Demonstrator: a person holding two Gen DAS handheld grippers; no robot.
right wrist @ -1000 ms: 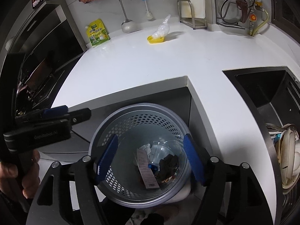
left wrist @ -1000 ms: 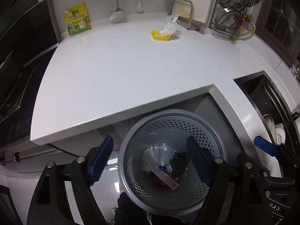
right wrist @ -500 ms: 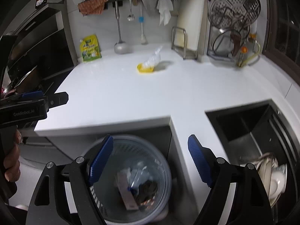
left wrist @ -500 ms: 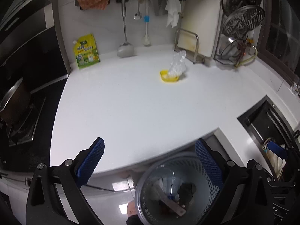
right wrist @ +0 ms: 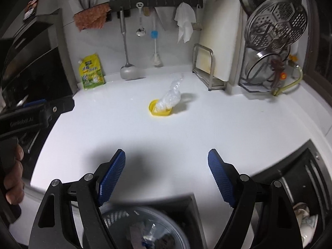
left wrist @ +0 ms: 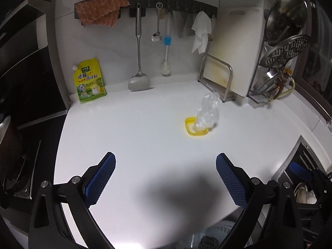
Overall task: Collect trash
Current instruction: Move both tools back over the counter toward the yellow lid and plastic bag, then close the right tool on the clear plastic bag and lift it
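Grippers: left gripper and right gripper both spread apart, empty, low in frame. Crumpled plastic wrap on yellow lid, mid-bench. Best pinched low, both together; bin at bottom edge.

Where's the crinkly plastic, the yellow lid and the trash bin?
Plastic (left wrist: 208, 112), left wrist view, middle of the crumpled wad.
Lid (left wrist: 189, 129), left wrist view, its front-left rim.
Bin (right wrist: 116, 217), right wrist view, perforated inner wall.
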